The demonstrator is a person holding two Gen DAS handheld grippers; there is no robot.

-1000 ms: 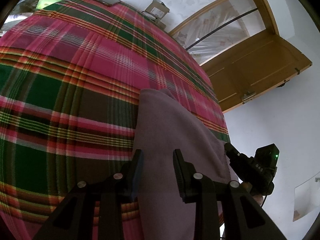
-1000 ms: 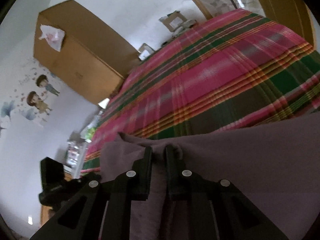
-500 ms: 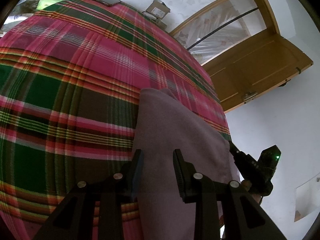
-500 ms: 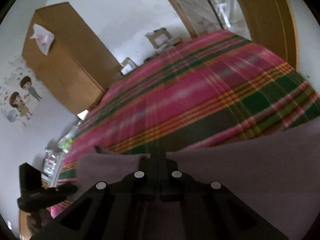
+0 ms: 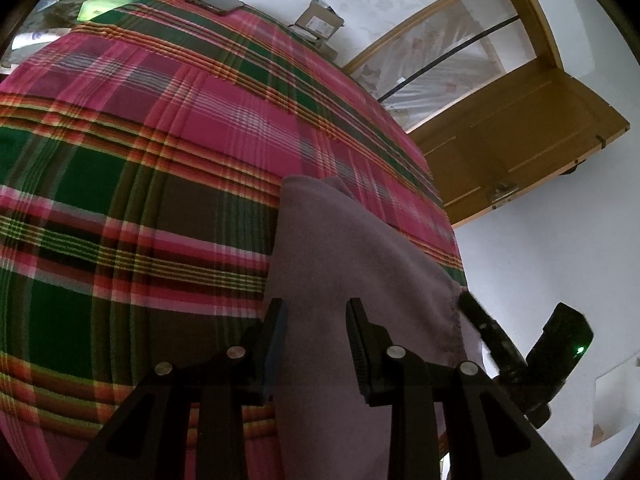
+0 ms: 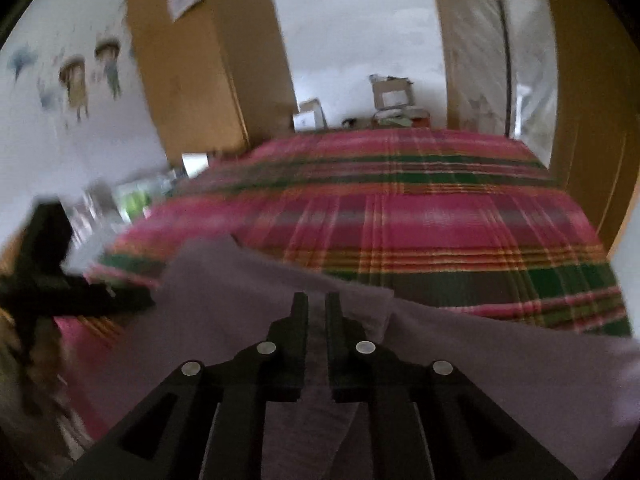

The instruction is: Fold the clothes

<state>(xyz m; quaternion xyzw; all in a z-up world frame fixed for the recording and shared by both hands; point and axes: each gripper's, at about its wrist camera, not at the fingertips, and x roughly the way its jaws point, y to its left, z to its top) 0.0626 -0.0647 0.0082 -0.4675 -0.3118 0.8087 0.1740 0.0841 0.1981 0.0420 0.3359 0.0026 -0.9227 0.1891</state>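
A purple cloth (image 5: 352,248) lies folded on the plaid bed cover (image 5: 160,120), near the bed's right edge. My left gripper (image 5: 315,308) stands open over the cloth's near end, which runs flat between and under its fingers. The right gripper (image 5: 560,344) shows at the cloth's right hem. In the right wrist view my right gripper (image 6: 316,300) pinches a raised ridge of the purple cloth (image 6: 240,292). Its jaws are opening slightly, and cloth still fills the narrow gap. The left gripper (image 6: 80,292) is a dark blur at the left.
A phone (image 5: 216,0) lies on the bed's far end, with cardboard boxes (image 5: 320,20) behind it. An open wooden door (image 5: 520,132) stands to the right. A wooden wardrobe (image 6: 200,60) rises at the far left by a wall with cartoon stickers.
My right gripper closed on the purple cloth, rolled upright and moved sideways, lifting a ridge of cloth with it. The left gripper has not moved.
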